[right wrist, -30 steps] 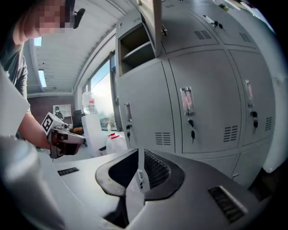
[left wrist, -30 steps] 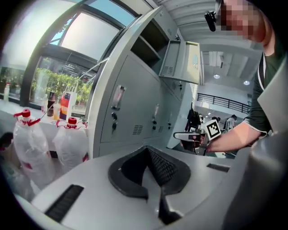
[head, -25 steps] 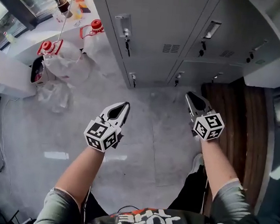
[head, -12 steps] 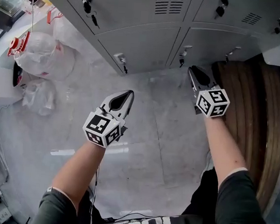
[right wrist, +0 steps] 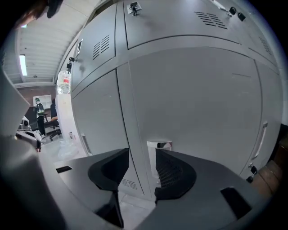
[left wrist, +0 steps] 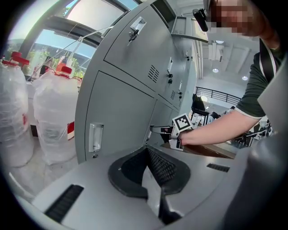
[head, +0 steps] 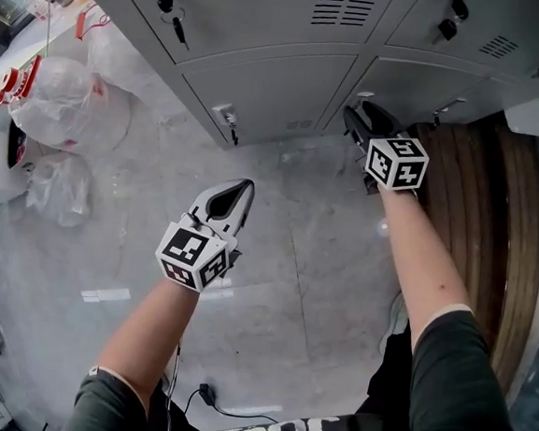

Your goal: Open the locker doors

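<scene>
At the foot of the bank of grey metal locker doors [head: 262, 83], the right gripper [right wrist: 142, 157] has closed in on the bottom row. Half a second ago, in the head view, its tips hung over the grey concrete floor [head: 322, 261] short of the lockers; now they reach the small chrome handle [right wrist: 159, 147] at the left edge of the middle bottom door [right wrist: 202, 94]. Its fingers [right wrist: 173, 175], which met a little over a second ago, now stand spread. The chrome handle shows in the gap between them, close to the right-hand one. Whether anything touches the handle cannot be told. That door is shut, as are its neighbours in the row.

The left gripper [left wrist: 147, 152] has scarcely shifted: in the head view it hovers over the floor, well apart from the lockers, much as before. Its fingers [left wrist: 162, 168] stay pressed together with nothing between them. Its own view has dropped lower than it was and now looks across at the left bottom door [left wrist: 121, 117], also shut, and at the right gripper beyond.

Clear plastic water jugs with red caps [head: 59, 98] stand on the floor left of the lockers. A strip of dark wooden flooring [head: 482, 200] runs along the right.
</scene>
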The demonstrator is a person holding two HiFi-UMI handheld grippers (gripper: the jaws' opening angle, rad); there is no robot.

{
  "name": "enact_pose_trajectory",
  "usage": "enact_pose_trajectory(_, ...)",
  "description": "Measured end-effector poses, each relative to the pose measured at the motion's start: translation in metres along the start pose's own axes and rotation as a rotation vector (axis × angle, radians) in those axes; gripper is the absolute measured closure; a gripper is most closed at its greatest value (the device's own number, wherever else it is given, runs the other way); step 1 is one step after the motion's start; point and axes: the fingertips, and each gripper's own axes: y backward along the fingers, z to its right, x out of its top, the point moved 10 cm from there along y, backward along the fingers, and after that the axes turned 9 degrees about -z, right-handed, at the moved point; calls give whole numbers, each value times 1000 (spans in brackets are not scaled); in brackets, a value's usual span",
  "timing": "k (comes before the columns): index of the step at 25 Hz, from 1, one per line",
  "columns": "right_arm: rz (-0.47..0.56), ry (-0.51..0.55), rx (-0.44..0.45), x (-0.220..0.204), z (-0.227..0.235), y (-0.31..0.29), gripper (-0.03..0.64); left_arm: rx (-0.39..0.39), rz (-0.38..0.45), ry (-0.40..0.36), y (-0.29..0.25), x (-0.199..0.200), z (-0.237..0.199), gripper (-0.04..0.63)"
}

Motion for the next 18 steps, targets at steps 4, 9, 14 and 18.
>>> enact_pose_trajectory(4, -28, 24, 12, 5, 3, -13, 412, -3, 11, 7, -6, -1, -1, 589)
enact_pose_trajectory(9, -46, 16, 0, 2, 6, -21, 391, -21, 13, -7, -8, 0, 0, 589)
enact_pose_trajectory(14, -44, 24, 27, 6, 5, -28, 385, -23, 19, -12, -7, 2, -4, 589)
enact_pose_trajectory(18, -47, 28, 59, 6, 6, -28, 382, -27, 21, -14, -8, 4, -2, 589)
